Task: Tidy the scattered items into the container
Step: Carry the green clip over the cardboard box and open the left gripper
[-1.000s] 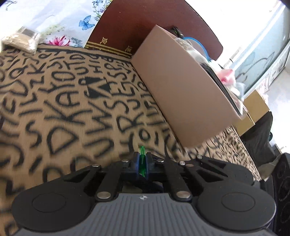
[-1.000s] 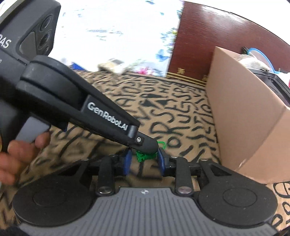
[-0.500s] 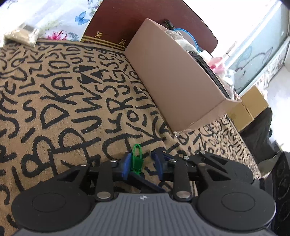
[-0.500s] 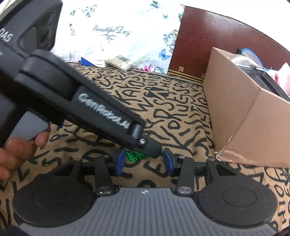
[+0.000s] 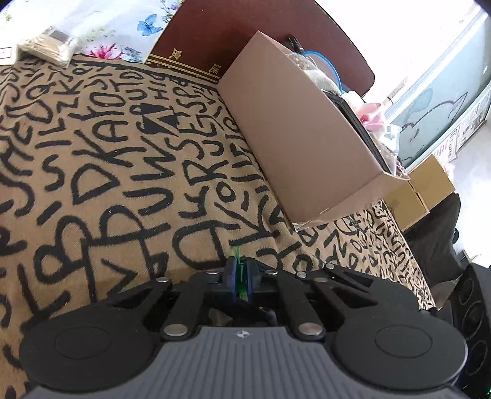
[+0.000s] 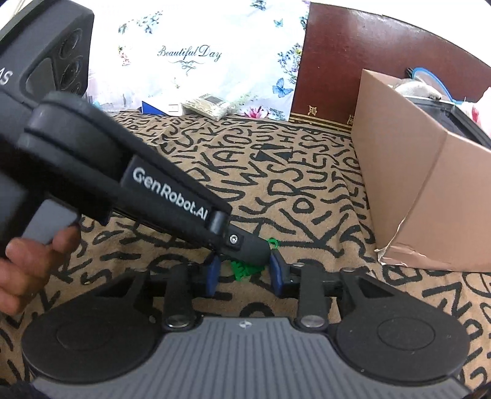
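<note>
A small green plastic tag [image 5: 237, 253] sticks up edge-on from between the blue pads of my left gripper [image 5: 241, 267], which is shut on it just above the lettered blanket [image 5: 122, 172]. In the right wrist view the left gripper [image 6: 257, 248] reaches in from the left, held by a hand [image 6: 30, 264]. There the green tag [image 6: 245, 270] sits between the pads of my right gripper [image 6: 244, 271], whose jaws are closing. A gap still shows beside its left pad. The open cardboard box [image 5: 300, 138] [image 6: 399, 172] stands to the right, with several things inside.
A clear packet of pale contents [image 5: 46, 44] [image 6: 207, 104] lies at the blanket's far edge by a floral pillow [image 6: 199, 55]. A dark wooden headboard [image 5: 245, 27] is behind the box. Smaller cardboard boxes [image 5: 426, 187] sit off the bed at right.
Half a second ago the left jaws stood apart around the upright green tag; they are now shut on it. The right jaws widened, then narrowed back. Neither hand has shifted much.
</note>
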